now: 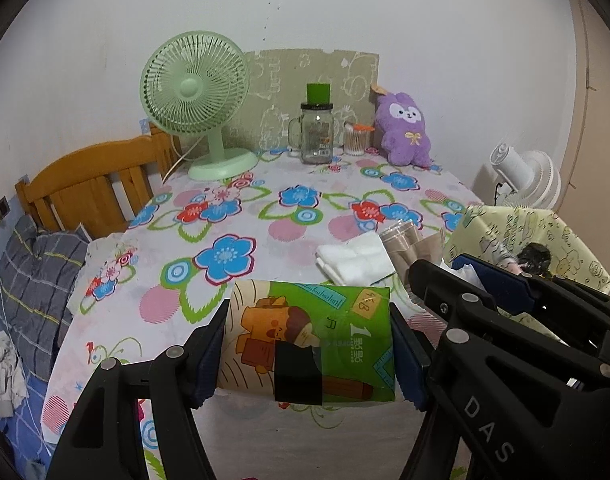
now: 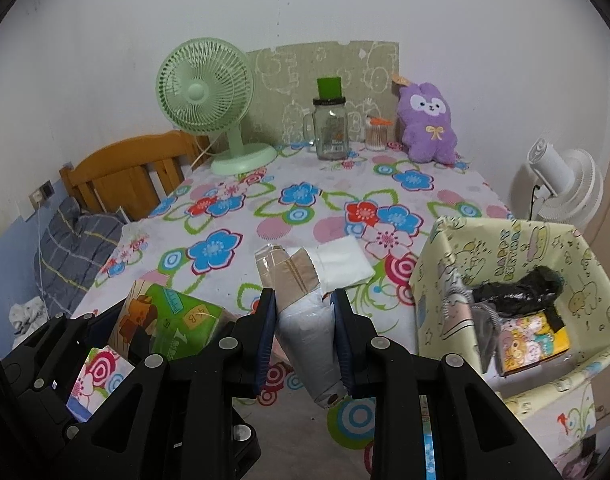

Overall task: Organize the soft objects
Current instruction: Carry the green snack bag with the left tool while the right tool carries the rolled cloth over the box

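Paper-lined box [image 2: 445, 248] already holds some packs, maybe three; my left gripper [image 1: 309, 344] clamps a tissue pack [image 1: 309, 328], right gripper [image 2: 303, 340] pinches a pouch [image 2: 305, 332], folded cloth [image 2: 341, 262] remains.

Both views are taken from close above the near edge of the table [image 1: 265, 216], tilted downward and directed along its length toward the far edge and the wall. The left wrist view is set further left, so the bed headboard [image 1: 97, 184] is seen large at the table's left edge. The right wrist view is set further right, nearer the patterned box [image 2: 505, 280] at the near right corner. The green fan [image 2: 209, 96], glass jar [image 2: 331, 128] and purple plush [image 2: 427, 124] along the far edge are shared by both.
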Tool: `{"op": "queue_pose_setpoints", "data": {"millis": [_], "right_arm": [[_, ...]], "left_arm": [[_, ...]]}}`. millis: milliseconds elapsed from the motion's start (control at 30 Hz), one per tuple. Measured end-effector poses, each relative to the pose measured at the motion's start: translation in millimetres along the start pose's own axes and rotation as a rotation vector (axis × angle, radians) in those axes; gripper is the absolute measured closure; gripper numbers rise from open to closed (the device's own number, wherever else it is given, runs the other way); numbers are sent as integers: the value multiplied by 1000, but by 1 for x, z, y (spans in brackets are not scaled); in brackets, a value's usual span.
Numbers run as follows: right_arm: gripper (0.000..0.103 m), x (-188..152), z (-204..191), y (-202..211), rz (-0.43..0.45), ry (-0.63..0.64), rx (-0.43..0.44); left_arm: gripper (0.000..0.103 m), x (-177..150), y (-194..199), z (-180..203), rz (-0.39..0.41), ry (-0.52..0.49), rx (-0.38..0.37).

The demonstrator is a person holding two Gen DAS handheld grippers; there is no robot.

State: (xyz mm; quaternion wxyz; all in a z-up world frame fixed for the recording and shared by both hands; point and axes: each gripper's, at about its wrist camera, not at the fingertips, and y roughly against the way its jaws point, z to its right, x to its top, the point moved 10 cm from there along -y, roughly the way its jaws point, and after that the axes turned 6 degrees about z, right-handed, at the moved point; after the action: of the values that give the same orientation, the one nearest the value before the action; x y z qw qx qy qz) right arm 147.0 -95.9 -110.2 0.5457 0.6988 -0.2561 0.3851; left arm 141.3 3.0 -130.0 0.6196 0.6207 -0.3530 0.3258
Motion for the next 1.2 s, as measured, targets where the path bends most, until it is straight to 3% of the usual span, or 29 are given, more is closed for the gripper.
{"op": "queue_pose_setpoints", "data": {"millis": [1200], "right_arm": [[72, 54, 45, 63, 130, -5, -61]], "left_arm": [[30, 56, 38, 56, 113, -34, -55]]}}
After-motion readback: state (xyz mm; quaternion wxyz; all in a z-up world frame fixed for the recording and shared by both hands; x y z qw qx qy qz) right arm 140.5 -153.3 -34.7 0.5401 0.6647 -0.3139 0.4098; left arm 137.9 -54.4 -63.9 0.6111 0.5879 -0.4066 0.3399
